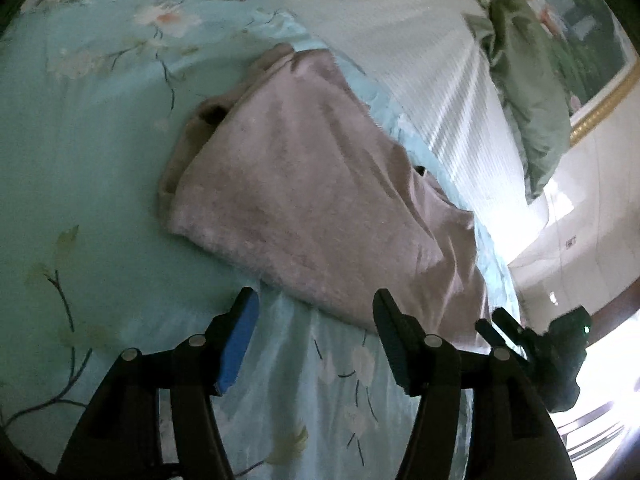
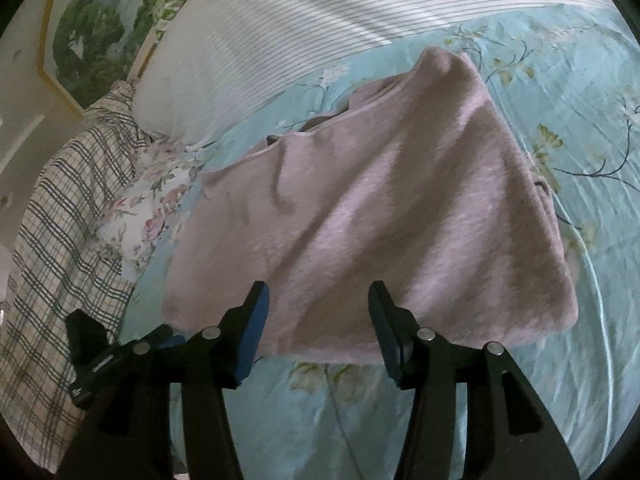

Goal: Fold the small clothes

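A fuzzy mauve-pink garment (image 1: 304,184) lies folded over on the light blue floral bedsheet (image 1: 80,152); the right wrist view shows the same garment (image 2: 392,200) spread on that sheet (image 2: 580,128). My left gripper (image 1: 316,300) stands open at the garment's near edge, its blue pads apart and pressing on nothing. My right gripper (image 2: 318,292) is also open, its fingertips over the garment's near hem with nothing pinched. Each gripper's black body shows at the edge of the other's view.
A white striped cover (image 1: 420,48) lies beyond the garment, with a green pillow (image 1: 528,112) at its far side. A plaid cloth (image 2: 60,220) and a floral cloth (image 2: 148,208) lie left of the garment. A gold-framed picture (image 2: 80,32) hangs behind.
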Demonstrator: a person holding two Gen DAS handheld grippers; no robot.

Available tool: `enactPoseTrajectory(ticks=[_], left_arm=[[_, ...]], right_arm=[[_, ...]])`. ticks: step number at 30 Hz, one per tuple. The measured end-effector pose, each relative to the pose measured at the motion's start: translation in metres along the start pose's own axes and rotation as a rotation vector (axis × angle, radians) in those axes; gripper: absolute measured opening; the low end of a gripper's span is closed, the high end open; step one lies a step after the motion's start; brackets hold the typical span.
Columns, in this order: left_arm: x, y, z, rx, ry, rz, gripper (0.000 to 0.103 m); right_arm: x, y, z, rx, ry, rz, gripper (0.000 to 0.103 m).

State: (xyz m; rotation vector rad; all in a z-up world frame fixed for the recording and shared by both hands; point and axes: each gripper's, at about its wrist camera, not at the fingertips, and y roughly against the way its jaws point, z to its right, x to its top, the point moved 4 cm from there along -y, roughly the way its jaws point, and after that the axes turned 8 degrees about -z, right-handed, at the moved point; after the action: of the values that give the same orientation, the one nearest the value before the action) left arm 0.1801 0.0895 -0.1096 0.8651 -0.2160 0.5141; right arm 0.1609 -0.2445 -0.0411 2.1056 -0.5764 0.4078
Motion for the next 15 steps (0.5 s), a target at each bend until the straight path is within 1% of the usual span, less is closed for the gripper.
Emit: enactPoseTrajectory(ticks=[2, 5, 8, 11, 12, 14, 15], left_arm=[[0.003, -0.004, -0.004, -0.003, 0.022, -0.001, 0.062], [0.011, -0.009, -0.008, 0.002, 0.051, 0.026, 0.062], [0.030, -0.012, -0.018, 0.005, 0.119, 0.066, 0.062], [0.045, -0.018, -0.021, 0.018, 0.148, 0.088, 0.062], [0.051, -0.020, -0.022, 0.032, 0.150, 0.098, 0.060], [0.059, -0.021, -0.026, 0.051, 0.160, 0.116, 0.051], [0.065, -0.020, -0.030, 0.062, 0.172, 0.131, 0.043]], right_arm=[[-0.002, 0.001, -0.005, 0.008, 0.013, -0.002, 0.054], [-0.003, 0.001, -0.007, 0.014, 0.016, -0.001, 0.056], [-0.003, 0.000, -0.004, 0.011, 0.002, -0.004, 0.056], [-0.001, -0.002, -0.001, 0.010, -0.008, -0.012, 0.056], [0.000, -0.003, 0.001, 0.008, -0.013, -0.017, 0.056], [0.005, -0.005, 0.005, 0.016, -0.017, -0.023, 0.056], [0.007, -0.005, 0.006, 0.019, -0.019, -0.024, 0.056]])
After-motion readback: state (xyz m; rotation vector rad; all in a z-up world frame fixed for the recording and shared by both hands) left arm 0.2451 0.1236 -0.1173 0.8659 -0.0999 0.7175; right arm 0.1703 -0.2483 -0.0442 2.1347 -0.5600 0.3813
